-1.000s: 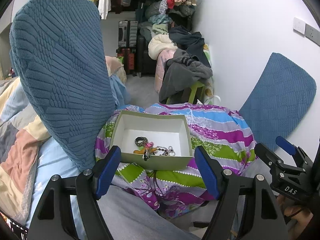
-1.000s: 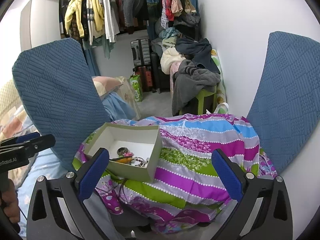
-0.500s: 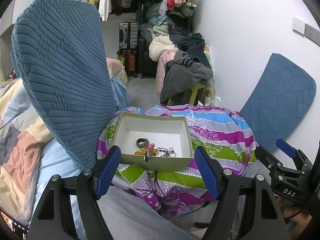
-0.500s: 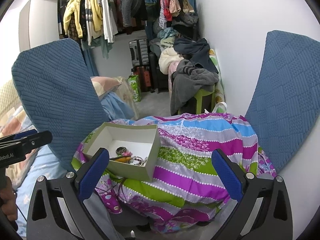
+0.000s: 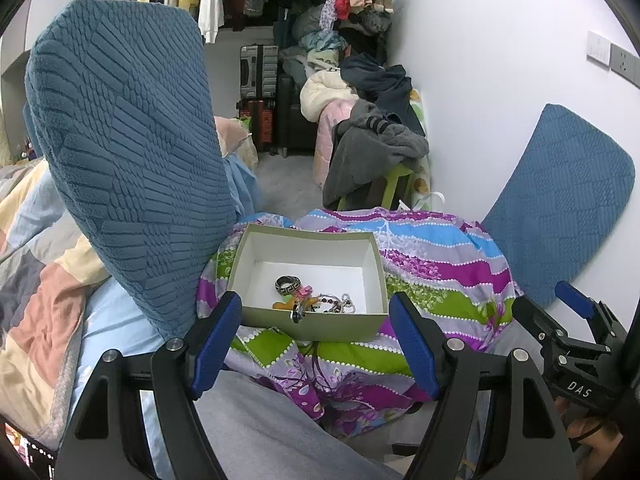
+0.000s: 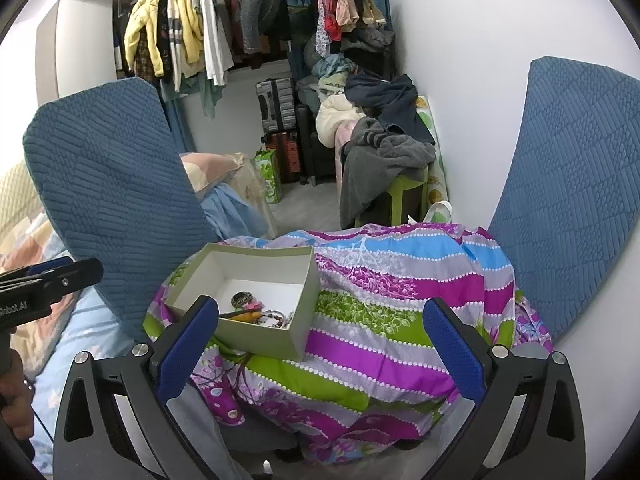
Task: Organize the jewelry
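Note:
A grey-green cardboard box [image 5: 312, 326] [image 6: 256, 336] with a white inside sits on a bright striped floral cloth [image 5: 440, 276] [image 6: 392, 292]. In it lie a black patterned ring [image 5: 287, 283] [image 6: 241, 299], an orange piece, a pink clip and beaded chains [image 5: 336, 304] [image 6: 276, 317]; one small piece hangs over the front wall. My left gripper [image 5: 314, 342] is open just in front of the box, nothing between its blue pads. My right gripper [image 6: 318, 346] is open too, wide apart over the cloth, with the box at its left finger.
Two blue quilted cushions flank the cloth, one on the left [image 5: 124, 152] [image 6: 112, 200] and one against the white wall on the right [image 5: 560, 208] [image 6: 572, 184]. A patchwork blanket [image 5: 36, 272] lies left. Clothes piles, suitcases [image 6: 280, 124] and a green stool [image 6: 404, 196] stand behind.
Both cameras have shifted slightly, the left one lower and closer so the box sits a bit lower in view. Both grippers stay open; the jewelry has not moved.

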